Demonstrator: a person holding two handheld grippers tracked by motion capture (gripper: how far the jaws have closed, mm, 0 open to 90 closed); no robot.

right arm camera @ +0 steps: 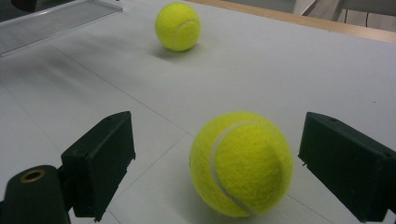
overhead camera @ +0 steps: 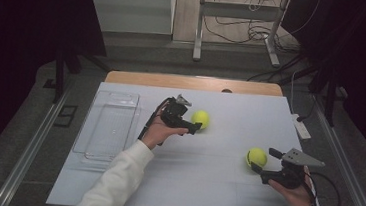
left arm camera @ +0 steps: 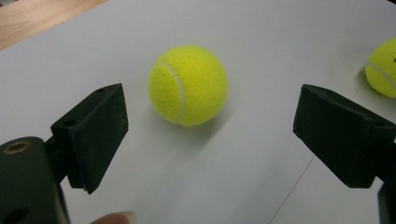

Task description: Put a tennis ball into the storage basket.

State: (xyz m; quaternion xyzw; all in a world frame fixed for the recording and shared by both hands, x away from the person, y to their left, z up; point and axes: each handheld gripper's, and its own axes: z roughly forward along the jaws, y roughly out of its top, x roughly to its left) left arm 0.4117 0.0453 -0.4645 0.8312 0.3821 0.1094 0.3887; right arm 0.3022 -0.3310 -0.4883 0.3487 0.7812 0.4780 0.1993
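Two yellow tennis balls lie on the white table (overhead camera: 204, 185). The far ball (overhead camera: 200, 118) (left arm camera: 188, 85) (right arm camera: 178, 26) rests just ahead of my left gripper (overhead camera: 193, 117) (left arm camera: 212, 126), which is open, jaws wide apart and touching nothing. The near ball (overhead camera: 257, 157) (right arm camera: 240, 163) (left arm camera: 384, 67) sits between the jaws of my right gripper (overhead camera: 265, 163) (right arm camera: 215, 144). That gripper is open too, with a gap showing on each side of the ball.
A clear plastic tray (overhead camera: 108, 126) (right arm camera: 56, 23) lies empty along the table's left side. A small white device (overhead camera: 299, 126) sits at the right edge. The table's wooden back edge (overhead camera: 193, 82) runs behind the balls.
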